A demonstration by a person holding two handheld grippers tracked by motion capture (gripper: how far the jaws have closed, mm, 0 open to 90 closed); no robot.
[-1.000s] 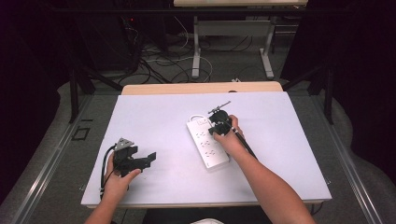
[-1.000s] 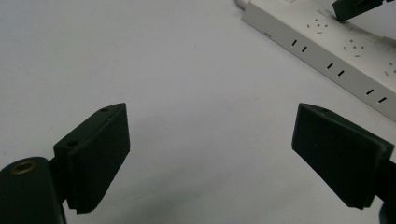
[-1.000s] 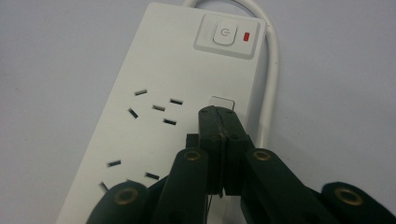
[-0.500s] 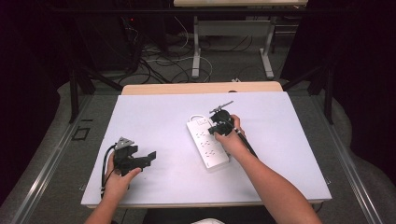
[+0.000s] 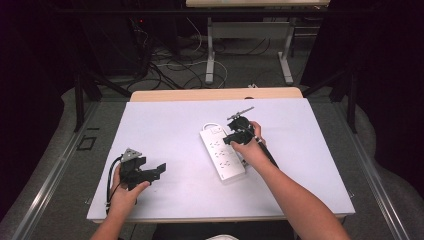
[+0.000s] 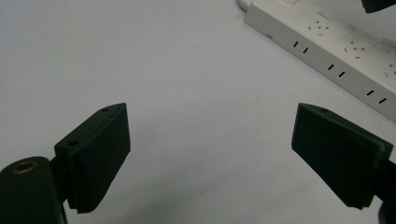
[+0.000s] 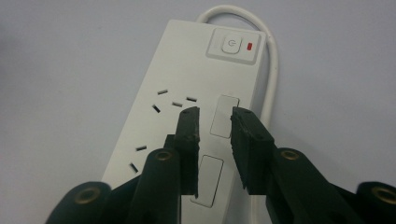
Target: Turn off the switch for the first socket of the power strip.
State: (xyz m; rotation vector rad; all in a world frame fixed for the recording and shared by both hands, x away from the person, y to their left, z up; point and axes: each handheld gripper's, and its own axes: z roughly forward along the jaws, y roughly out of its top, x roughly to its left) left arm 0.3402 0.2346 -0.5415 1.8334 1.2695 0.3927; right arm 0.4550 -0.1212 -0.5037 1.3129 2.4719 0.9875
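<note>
1. Power strip (image 5: 222, 152): white, lay flat at the middle of the desk (image 5: 165, 125), its long axis running diagonally from the far end toward the person. In the right gripper view its switch (image 7: 232, 45) with a red lamp sat at the far end, and its cord (image 7: 270, 70) looped round that end and ran down the right-hand side.

2. Right gripper (image 5: 239, 134): held over the strip's far half. In the right gripper view (image 7: 214, 122) its jaws stood a narrow gap apart, nothing between them, tips just above a small rectangular shutter (image 7: 225, 116) on the strip's face; contact could not be told.

3. Left gripper (image 5: 150, 172): rested on the near left of the desk, well apart from the strip. In the left gripper view (image 6: 210, 140) its jaws stood wide, empty, with bare desk between them (the strip lay in the upper right corner of that view).

4. Change over the last second: almost none. The strip lay in the same place and at the same angle; the right gripper had held over the same end, the left had not moved.

5. Reading: the right hand appeared settled into fine alignment over the strip's face rather than travel, so the work looked to be at its contact step, probably a press or pinch on the strip.
</note>
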